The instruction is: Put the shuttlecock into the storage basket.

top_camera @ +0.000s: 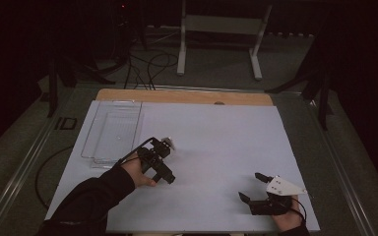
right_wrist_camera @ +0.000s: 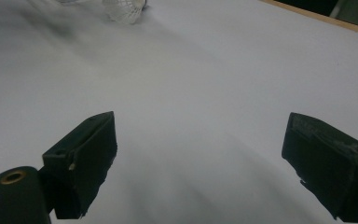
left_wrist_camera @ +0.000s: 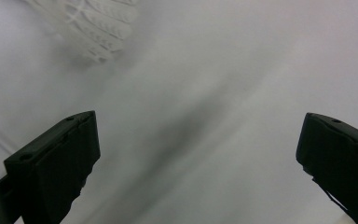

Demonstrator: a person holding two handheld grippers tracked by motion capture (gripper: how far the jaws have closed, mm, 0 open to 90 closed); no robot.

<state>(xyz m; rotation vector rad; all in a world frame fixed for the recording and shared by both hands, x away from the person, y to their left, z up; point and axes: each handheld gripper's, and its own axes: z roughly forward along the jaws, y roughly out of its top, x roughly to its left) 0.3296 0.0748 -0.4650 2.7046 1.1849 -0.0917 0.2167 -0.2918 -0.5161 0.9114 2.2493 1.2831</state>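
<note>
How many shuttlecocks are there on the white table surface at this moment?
1. The shuttlecock lies left of the middle of the white surface, just beyond the left gripper, beside the clear tray.

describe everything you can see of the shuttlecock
The shuttlecock is white, with a ribbed, net-like plastic-looking skirt. It lies on the white table sheet, up close before the left claw, whose jaws stand wide apart and do not touch it. Blur hides its cork end and exact pose.
</note>
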